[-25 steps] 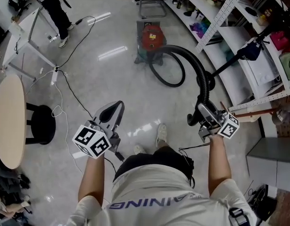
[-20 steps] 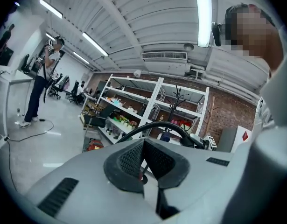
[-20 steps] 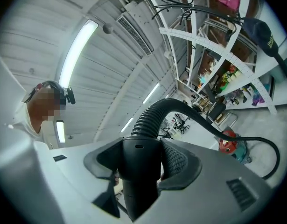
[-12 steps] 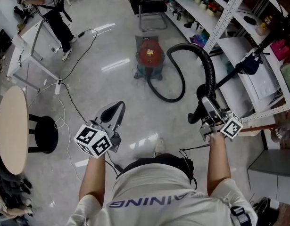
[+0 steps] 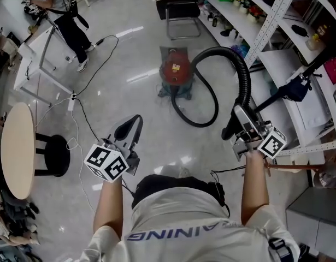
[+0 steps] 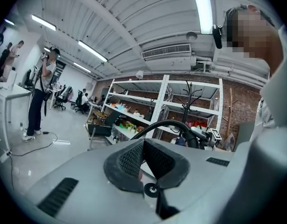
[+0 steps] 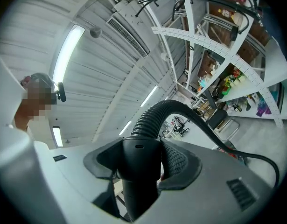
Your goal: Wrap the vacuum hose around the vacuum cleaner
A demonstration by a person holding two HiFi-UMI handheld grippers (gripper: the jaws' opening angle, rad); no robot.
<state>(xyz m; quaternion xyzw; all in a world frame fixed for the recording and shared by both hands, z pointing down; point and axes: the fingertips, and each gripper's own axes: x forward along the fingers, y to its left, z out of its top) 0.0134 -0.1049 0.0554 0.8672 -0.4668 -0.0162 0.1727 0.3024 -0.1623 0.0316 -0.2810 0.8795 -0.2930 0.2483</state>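
A red canister vacuum cleaner (image 5: 176, 70) stands on the floor ahead. Its black ribbed hose (image 5: 233, 61) loops on the floor to the vacuum's right, arches up and comes down into my right gripper (image 5: 240, 120). That gripper is shut on the hose's black end piece (image 7: 138, 171), which fills the space between the jaws in the right gripper view, with the hose (image 7: 155, 118) rising from it. My left gripper (image 5: 130, 130) hangs at the lower left, shut, its textured pads (image 6: 134, 160) pressed together with nothing between them. The hose arch (image 6: 169, 125) shows beyond it.
Metal shelving (image 5: 277, 21) with goods runs along the right. A chair (image 5: 178, 10) stands behind the vacuum. A round table (image 5: 15, 146) and black stool (image 5: 50, 154) are at the left, with white cables (image 5: 75, 130) on the floor. A person (image 5: 66, 21) stands by a white table at far left.
My right gripper has lifted the hose end, so the hose arch rose higher and nearer the shelving. I have stepped a little toward the vacuum. The left gripper stays shut and empty.
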